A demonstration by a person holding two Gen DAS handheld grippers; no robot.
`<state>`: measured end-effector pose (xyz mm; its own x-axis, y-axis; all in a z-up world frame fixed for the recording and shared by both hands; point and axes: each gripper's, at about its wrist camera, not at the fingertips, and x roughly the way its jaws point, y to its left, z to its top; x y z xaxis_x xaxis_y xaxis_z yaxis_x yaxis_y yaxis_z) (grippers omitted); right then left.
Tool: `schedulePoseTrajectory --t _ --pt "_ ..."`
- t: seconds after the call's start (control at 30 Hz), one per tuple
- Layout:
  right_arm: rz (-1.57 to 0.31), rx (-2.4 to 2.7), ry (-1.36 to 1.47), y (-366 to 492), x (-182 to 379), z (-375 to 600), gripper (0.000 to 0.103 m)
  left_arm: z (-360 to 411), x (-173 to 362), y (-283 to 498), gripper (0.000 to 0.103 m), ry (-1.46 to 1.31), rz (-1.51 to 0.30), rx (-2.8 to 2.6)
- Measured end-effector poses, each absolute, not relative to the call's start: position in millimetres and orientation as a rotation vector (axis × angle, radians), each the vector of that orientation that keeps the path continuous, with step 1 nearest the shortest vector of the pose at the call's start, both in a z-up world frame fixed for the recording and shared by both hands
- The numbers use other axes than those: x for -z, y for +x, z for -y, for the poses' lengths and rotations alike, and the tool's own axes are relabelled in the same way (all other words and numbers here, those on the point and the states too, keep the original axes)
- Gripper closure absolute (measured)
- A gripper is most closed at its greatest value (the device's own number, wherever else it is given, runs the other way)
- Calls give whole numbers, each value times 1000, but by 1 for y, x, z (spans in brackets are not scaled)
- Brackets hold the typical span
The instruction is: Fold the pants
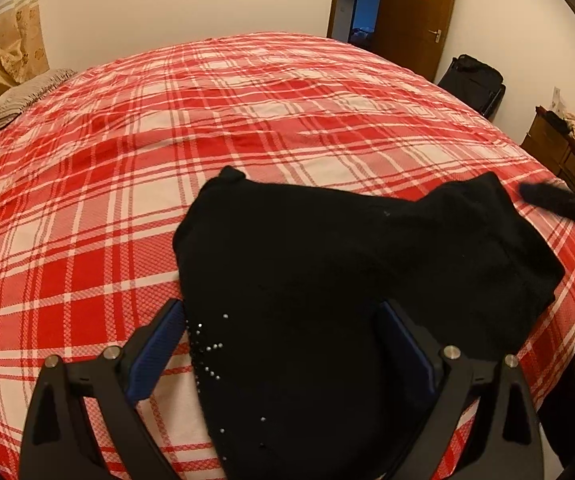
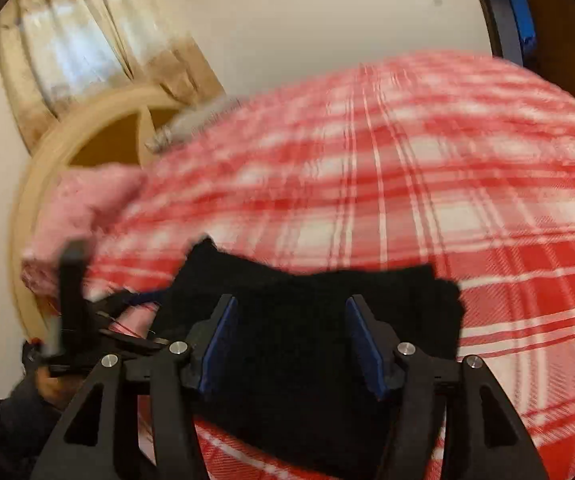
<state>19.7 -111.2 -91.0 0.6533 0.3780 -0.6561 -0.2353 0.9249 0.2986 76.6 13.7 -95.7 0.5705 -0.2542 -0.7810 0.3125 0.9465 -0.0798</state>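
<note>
Pants (image 1: 327, 280), one black pair, lie on one plaid bed (image 1: 127, 160) between two wide-spread claws, left claw (image 1: 283, 344) and right claw (image 2: 291, 340).

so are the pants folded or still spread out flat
Folded, roughly: the black pants lie as a compact doubled-over bundle on the plaid bedspread, no legs stretched out.

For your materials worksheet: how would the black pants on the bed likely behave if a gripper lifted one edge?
Probably floppy: the black pants lie rumpled on the plaid bedspread. They likely drape and sag. The studs suggest slight added weight there.
</note>
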Motion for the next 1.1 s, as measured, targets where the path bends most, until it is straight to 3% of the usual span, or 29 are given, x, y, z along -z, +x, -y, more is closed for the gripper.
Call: schedulePoseTrajectory --t 0.17,0.27,0.53,0.63,0.77,1.1 --pt "-873 -299 214 32 122 130 47 -17 94 72 4 91 -894 327" --pt "-876 -303 237 31 121 141 57 -22 98 70 3 78 -904 331" --pt "-831 -307 147 22 125 134 57 -41 111 57 0 -3 -919 331" --pt "-786 -297 171 12 112 138 55 -43 103 58 0 5 -903 318" --pt "-736 -230 217 -5 98 157 34 -50 92 62 0 2 -856 300" --pt "-890 -186 308 8 133 182 34 -51 114 81 0 -54 -911 337"
